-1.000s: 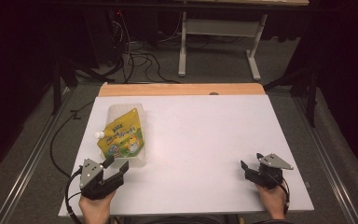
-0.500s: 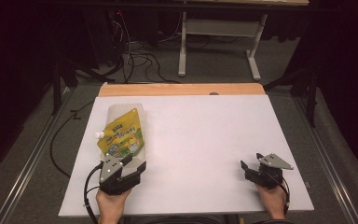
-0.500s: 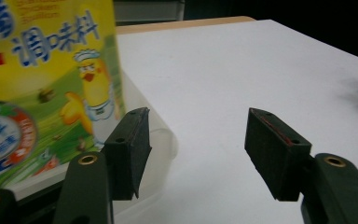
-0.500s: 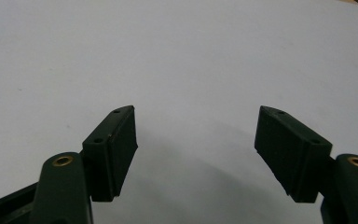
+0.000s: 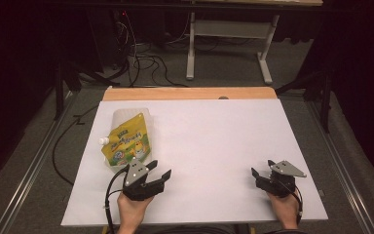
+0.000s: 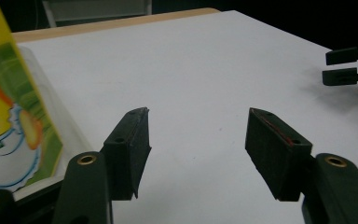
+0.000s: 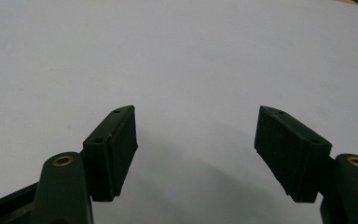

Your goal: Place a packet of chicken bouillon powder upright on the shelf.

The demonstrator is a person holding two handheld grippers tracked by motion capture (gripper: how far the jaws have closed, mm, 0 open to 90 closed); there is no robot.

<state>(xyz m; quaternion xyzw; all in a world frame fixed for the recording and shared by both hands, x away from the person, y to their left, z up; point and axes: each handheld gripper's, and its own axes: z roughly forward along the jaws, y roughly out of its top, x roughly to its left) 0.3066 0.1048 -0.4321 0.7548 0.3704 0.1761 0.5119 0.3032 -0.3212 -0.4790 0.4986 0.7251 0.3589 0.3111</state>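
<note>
A yellow-green spouted drink pouch [image 5: 126,140] with a white cap [image 5: 103,141] lies flat on the left part of the white table [image 5: 214,126]. My left gripper [image 5: 158,169] sits just in front of and to the right of the pouch's near end, its jaws open with nothing between them. In the left gripper view the pouch [image 6: 9,116] lies to the left of the open left gripper [image 6: 198,114], apart from it. My right gripper [image 5: 262,167] rests near the front right of the table, open and empty; in its own view the right gripper [image 7: 196,109] faces bare tabletop.
A wooden strip [image 5: 190,93] runs along the table's far edge. Beyond it are cables [image 5: 141,58] on the floor and a white frame's legs [image 5: 229,44]. The right gripper's jaws [image 6: 349,65] appear far right in the left gripper view.
My left gripper has moved to the right along the front of the table, from the pouch's left side to its right. The right gripper and the pouch stayed put.
</note>
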